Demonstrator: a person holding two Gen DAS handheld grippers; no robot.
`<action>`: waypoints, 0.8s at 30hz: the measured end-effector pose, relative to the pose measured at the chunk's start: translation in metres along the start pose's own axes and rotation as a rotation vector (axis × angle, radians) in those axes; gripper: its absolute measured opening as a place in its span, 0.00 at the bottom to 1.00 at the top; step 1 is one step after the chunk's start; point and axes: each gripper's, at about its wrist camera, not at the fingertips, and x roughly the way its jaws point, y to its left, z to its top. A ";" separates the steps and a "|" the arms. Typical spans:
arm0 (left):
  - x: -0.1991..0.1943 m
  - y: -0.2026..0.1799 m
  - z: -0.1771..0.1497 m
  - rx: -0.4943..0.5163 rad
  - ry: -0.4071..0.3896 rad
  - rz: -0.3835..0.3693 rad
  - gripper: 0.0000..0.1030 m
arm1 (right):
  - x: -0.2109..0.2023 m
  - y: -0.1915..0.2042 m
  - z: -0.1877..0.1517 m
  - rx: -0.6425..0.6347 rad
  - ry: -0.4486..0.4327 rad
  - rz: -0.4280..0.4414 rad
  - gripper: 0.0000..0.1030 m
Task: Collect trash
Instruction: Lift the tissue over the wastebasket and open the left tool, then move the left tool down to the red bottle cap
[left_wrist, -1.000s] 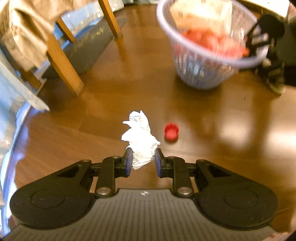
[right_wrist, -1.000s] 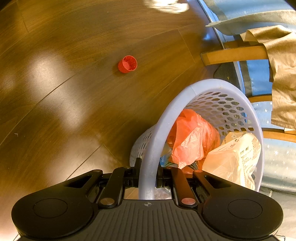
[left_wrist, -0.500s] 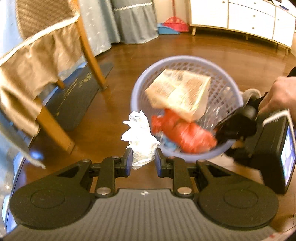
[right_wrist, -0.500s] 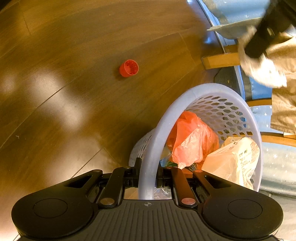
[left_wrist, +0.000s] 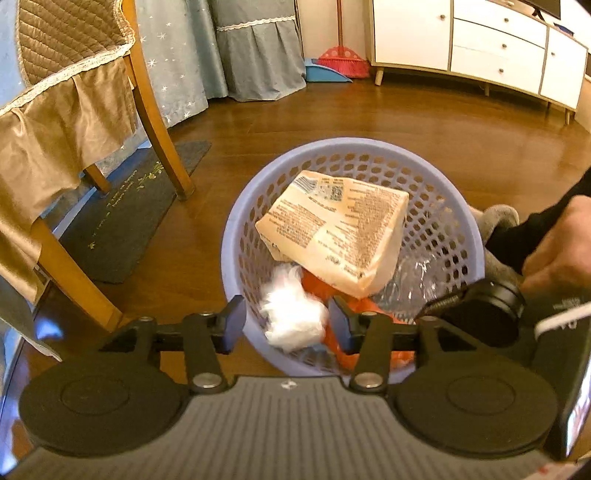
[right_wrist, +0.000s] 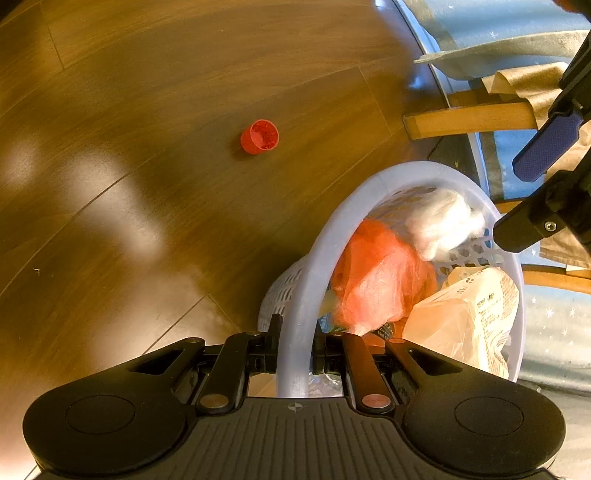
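Crumpled white tissue wad (left_wrist: 293, 317) sits blurred between the left gripper (left_wrist: 286, 325) pads, touching neither, over the mouth of the lilac perforated plastic basket (left_wrist: 458, 236); the jaws have just been opening, so I judge it released and dropping in. The wad is lumpy, with no clear long axis; none can be stated. Inside the basket lie an orange plastic bag (right_wrist: 376, 277) and a cream printed paper package (left_wrist: 340, 236). The right gripper (right_wrist: 295, 347) is clamped on the basket rim, presumably steadying it and tilting it toward the drop. A red plastic bottle cap (right_wrist: 259, 136) lies open side up on the brown wooden floor (right_wrist: 147, 92), well apart from the basket, not yet collected.
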 end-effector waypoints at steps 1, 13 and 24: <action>0.000 0.000 0.001 0.002 -0.004 0.005 0.43 | 0.000 -0.001 0.000 0.002 0.000 0.000 0.06; -0.021 0.014 -0.024 -0.003 0.025 0.046 0.43 | 0.001 0.001 0.000 0.001 0.000 -0.001 0.07; -0.032 0.024 -0.046 -0.001 0.074 0.073 0.43 | 0.001 0.001 -0.001 0.000 0.000 -0.001 0.07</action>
